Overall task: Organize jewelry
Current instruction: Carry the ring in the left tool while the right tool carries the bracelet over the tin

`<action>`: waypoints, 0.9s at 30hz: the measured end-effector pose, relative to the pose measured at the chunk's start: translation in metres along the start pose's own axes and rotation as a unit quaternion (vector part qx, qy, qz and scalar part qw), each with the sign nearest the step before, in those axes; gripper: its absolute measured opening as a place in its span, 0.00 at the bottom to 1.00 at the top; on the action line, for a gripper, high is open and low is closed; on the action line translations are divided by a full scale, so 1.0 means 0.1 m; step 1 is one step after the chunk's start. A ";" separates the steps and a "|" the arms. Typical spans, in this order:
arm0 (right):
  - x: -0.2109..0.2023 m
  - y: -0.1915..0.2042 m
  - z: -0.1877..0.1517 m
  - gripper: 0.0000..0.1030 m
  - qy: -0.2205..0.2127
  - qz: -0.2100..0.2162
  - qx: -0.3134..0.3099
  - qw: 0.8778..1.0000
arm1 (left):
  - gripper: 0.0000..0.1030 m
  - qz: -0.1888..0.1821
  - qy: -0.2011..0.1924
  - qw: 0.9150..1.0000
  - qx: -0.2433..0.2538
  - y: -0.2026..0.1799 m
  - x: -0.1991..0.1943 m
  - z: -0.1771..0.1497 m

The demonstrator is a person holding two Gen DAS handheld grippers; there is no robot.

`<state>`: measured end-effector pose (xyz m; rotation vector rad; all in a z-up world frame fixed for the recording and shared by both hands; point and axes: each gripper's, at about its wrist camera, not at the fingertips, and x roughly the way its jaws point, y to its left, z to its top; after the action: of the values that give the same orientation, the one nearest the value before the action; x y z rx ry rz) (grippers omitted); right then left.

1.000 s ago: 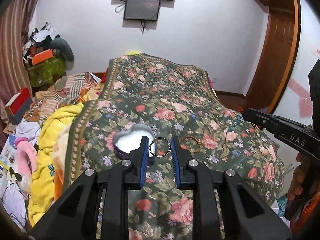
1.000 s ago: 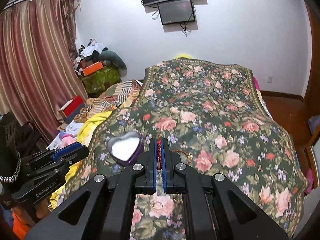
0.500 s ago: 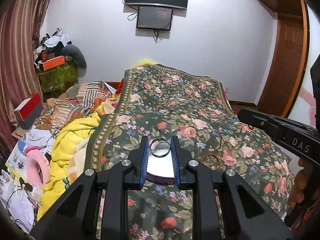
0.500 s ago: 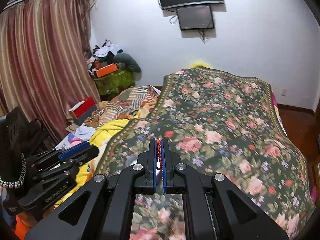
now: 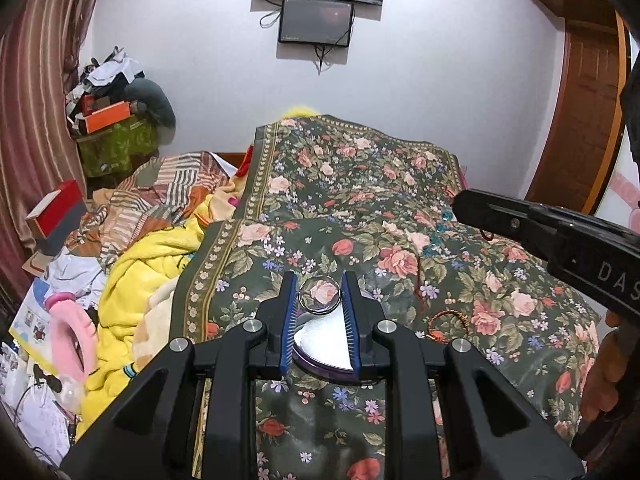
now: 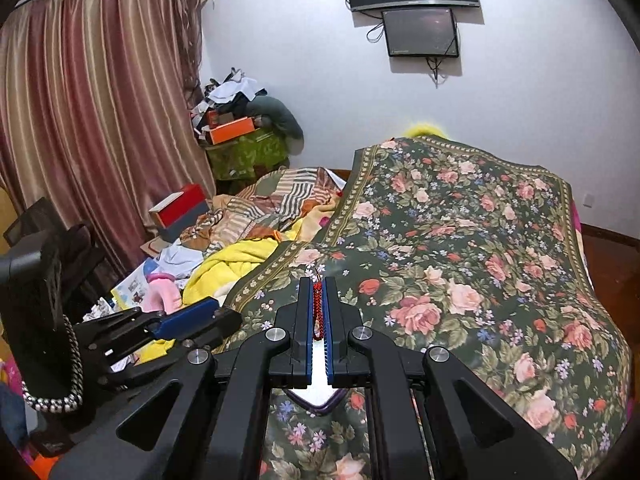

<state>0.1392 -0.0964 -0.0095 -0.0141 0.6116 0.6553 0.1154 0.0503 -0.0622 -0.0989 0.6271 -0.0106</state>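
1. While it hangs over the heart box (image 5: 320, 346), the left claw (image 5: 320, 298) pinches a silver ring (image 5: 319, 295), probably ready to drop it in.
2. The right claw (image 6: 318, 308) squeezes a red cord (image 6: 317, 312) above the same box, over the flowery bedcover (image 6: 460, 264).

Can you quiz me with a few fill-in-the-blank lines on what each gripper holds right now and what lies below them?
1. The left gripper holds a silver ____ between its fingers.
2. The right gripper is shut on a ____ beaded cord.
3. Below both grippers sits a purple box shaped like a ____.
4. The box rests on a ____-patterned bedspread.

Missing words: ring; red; heart; floral
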 end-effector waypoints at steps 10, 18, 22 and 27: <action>0.36 0.00 -0.06 0.03 0.036 0.010 -0.002 0.999 | 0.20 -0.007 0.042 0.999 -0.007 0.10 0.39 -0.13; 0.63 -0.06 -0.19 0.03 0.074 0.013 0.006 0.997 | 0.20 -0.020 0.075 0.997 -0.001 0.08 0.64 -0.23; 0.74 -0.12 -0.25 0.03 0.095 0.011 0.012 0.995 | 0.20 -0.025 0.085 0.996 0.002 0.04 0.73 -0.26; 0.85 -0.18 -0.34 0.03 0.119 0.012 0.018 0.993 | 0.20 -0.030 0.093 0.995 0.001 0.03 0.77 -0.27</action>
<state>0.1847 -0.0693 -0.0861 -0.0518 0.8551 0.6714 0.1613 0.0475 -0.1293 -0.1163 0.8092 -0.0796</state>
